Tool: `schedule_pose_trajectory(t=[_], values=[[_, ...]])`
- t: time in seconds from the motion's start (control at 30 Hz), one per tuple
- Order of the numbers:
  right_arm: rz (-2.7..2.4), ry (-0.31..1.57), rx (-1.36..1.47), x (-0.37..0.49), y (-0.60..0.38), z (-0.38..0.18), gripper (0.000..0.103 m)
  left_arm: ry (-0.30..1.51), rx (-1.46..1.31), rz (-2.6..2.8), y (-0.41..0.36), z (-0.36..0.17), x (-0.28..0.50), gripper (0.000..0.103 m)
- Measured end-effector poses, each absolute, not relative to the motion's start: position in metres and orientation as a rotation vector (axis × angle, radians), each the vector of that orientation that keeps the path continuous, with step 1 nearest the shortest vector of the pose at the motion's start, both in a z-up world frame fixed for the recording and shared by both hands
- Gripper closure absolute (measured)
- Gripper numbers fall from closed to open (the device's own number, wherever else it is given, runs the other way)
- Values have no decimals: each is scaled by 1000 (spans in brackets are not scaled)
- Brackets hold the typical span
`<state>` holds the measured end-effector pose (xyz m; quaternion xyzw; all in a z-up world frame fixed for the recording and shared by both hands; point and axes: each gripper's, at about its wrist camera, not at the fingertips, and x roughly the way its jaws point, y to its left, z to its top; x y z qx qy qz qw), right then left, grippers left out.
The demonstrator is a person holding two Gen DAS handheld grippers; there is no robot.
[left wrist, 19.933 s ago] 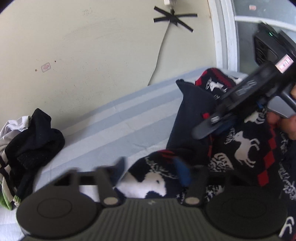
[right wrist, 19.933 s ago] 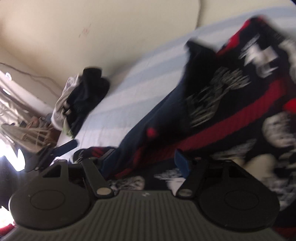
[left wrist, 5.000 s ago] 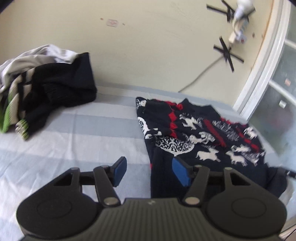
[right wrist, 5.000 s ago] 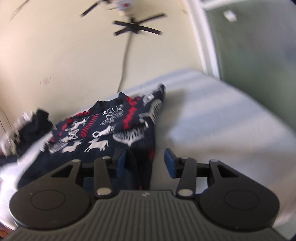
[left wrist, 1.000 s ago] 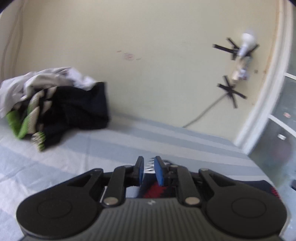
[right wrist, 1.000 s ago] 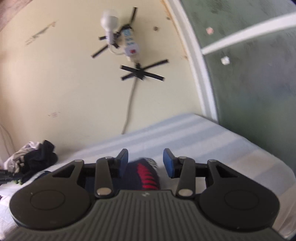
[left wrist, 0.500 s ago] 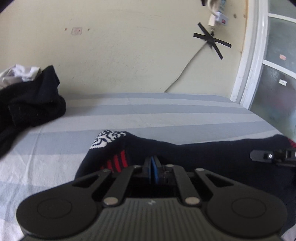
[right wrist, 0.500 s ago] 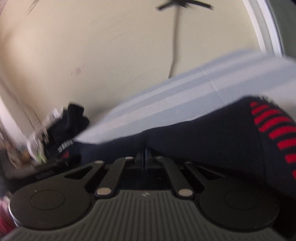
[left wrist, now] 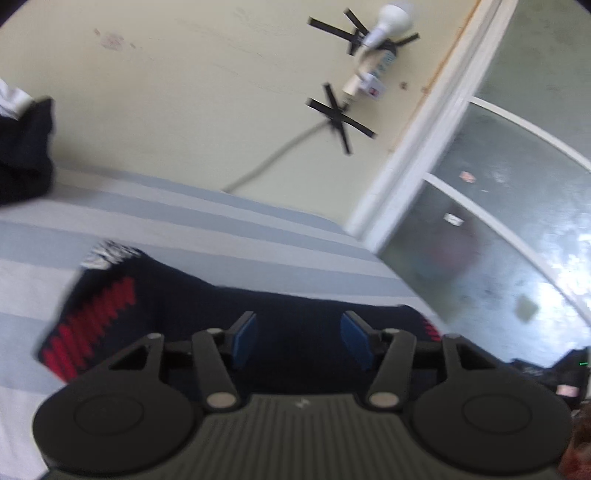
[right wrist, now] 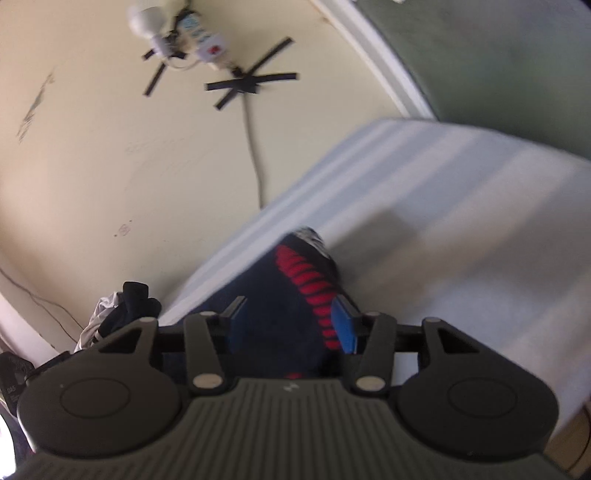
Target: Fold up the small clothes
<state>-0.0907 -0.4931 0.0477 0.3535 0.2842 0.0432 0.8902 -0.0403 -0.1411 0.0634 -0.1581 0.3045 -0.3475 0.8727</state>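
While the left wrist camera looks across the bed toward the window, we get stuff there the other view misses: frosted glass panes [left wrist: 517, 206] with a white frame [left wrist: 424, 147] on the right, and a bit of dark gear with a tiny green light [left wrist: 576, 369] at the far right edge. The right wrist camera gives us the bare right half of the mattress and the floor-side clutter at lower left instead.

Going left to right in the left view: the pile of dark clothes [left wrist: 22, 155] sits against the wall, well apart from the navy sweater [left wrist: 177, 295], which lies folded flat on the striped sheet [left wrist: 184, 229] with red zigzag rows at its left end. Our left gripper [left wrist: 301, 341] is spread wide, blue pads on either side of the dark knit, pinching nothing.

In the right view the clothes pile [right wrist: 125, 314] is at lower left, then the sweater [right wrist: 295, 295] runs up the middle with its red-striped edge on the right. Our right gripper [right wrist: 291, 325] is also released, wide apart over the fabric.

Both views show the cream wall with a bulb [right wrist: 147, 18], power strip [right wrist: 205, 44] and cable [right wrist: 253, 147] stuck on with black tape crosses [left wrist: 340, 122]. Everything's kinda motion-blurred.
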Motion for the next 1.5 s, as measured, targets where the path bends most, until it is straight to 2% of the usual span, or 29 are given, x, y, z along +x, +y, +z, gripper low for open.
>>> schedule_pose_trajectory(t=[0.07,0.13,0.17,0.2,0.27,0.3,0.33,0.37,0.5,0.57,0.67,0.73,0.8,0.93,1.03,1.1,1.13,1.27,1.4,1.5], values=[[70,644,755,-92,-492,38,43,689,-342,-755,-150,53,-36,56],[103,709,762,-86,-482,26,43,786,-340,-761,-160,35,-28,74],[115,699,758,-85,-476,22,41,839,-341,-759,-163,25,-22,89],[118,685,747,-84,-470,21,41,881,-335,-735,-167,13,-16,98],[140,683,740,-76,-461,22,44,873,-403,-758,-159,1,-10,97],[148,684,744,-71,-457,21,50,890,-437,-766,-156,-1,-7,97],[158,704,744,-64,-451,20,70,907,-459,-768,-153,-3,-4,97],[150,724,735,-59,-445,18,78,911,-459,-769,-153,-3,-4,97],[267,631,757,-55,-431,50,82,905,-421,-758,-153,3,-10,98],[360,560,676,-55,-412,86,83,903,-433,-768,-146,9,-12,98],[479,518,515,-48,-369,127,83,793,-472,-758,-111,27,-23,97],[568,518,410,-38,-333,143,83,712,-505,-709,-76,39,-34,94],[646,541,323,-25,-297,148,82,642,-546,-614,-35,47,-45,83],[721,633,140,10,-222,125,81,564,-633,-430,30,52,-64,71],[753,797,2,40,-168,76,63,566,-662,-359,49,48,-68,60],[779,749,-22,29,-163,68,56,570,-646,-354,46,47,-67,50],[797,753,-46,23,-163,75,55,572,-628,-356,42,47,-63,48],[879,661,61,6,-201,106,55,583,-512,-378,4,56,-44,44],[706,518,43,-5,-234,129,55,585,-311,-353,-46,59,-40,42],[578,495,86,8,-254,132,61,566,-128,-262,-77,53,-41,43]])
